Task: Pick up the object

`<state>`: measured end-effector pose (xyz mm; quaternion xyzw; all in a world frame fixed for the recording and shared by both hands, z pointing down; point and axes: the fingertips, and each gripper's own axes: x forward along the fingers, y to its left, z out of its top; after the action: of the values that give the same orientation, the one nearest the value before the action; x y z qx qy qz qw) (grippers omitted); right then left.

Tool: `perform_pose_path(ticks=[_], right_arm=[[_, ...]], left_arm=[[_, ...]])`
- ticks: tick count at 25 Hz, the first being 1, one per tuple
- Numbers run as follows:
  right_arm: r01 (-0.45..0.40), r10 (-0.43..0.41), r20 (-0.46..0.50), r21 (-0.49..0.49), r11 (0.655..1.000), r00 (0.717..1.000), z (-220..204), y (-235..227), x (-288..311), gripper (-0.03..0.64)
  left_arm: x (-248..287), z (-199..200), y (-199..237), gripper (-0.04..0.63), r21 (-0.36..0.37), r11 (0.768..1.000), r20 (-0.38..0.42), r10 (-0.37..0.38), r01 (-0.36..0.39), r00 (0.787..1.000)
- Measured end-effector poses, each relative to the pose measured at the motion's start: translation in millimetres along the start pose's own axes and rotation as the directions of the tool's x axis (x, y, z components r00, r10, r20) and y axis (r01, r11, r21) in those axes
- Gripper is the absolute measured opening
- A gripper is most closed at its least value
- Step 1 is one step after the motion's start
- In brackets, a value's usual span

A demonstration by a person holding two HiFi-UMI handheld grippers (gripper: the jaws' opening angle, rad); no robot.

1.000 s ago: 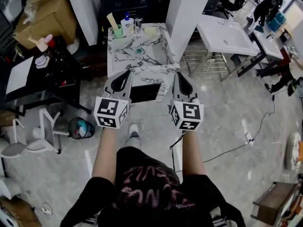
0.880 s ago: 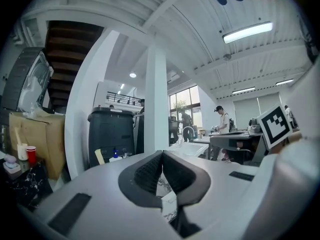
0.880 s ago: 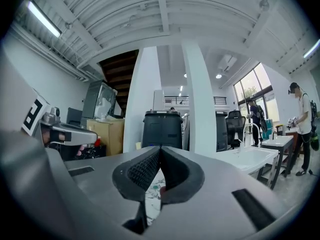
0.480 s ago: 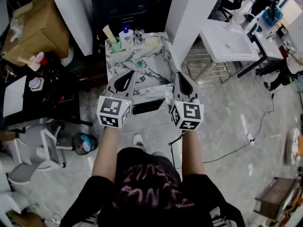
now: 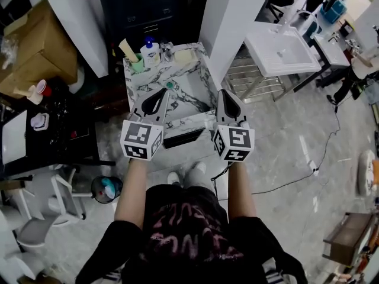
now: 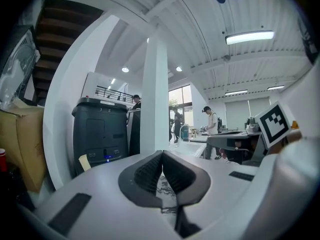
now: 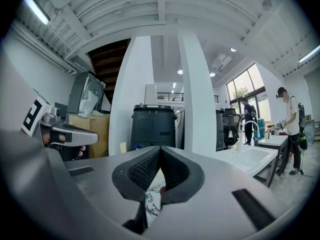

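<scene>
I'm looking down on the marble-patterned surface, a sink top with a basin sunk into it. The left gripper hangs over the near left part of that surface. Its fingers are pressed together at the tips with nothing between them. The right gripper hangs just off the surface's near right corner, and its fingers are likewise closed tip to tip and empty. Along the far edge of the surface stand a white bottle with a blue pump, a green cup at its left and a pale block toward the far right. A small teal piece lies in the basin. I cannot tell which of these is the object; all sit apart from both grippers
</scene>
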<state>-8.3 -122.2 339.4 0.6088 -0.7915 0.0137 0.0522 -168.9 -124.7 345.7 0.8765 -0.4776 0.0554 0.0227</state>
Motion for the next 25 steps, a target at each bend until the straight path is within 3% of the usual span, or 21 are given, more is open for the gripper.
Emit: perform_pose_path(ticks=[13,25], right_arm=[[-0.018,0.019,-0.021,0.009,1.000,1.000,-6.6,-49.0,69.0,0.015],[-0.063,0.065,-0.081,0.026,0.998,0.995,-32.5,-102.5,143.5,0.015]], left_arm=[[82.7,-1.7,21.3,0.015,-0.013,0.999,-0.021,0.030,-0.030,0.999],[174.4,-26.1,33.6,0.015,-0.049,0.997,-0.090,0.052,-0.057,0.995]])
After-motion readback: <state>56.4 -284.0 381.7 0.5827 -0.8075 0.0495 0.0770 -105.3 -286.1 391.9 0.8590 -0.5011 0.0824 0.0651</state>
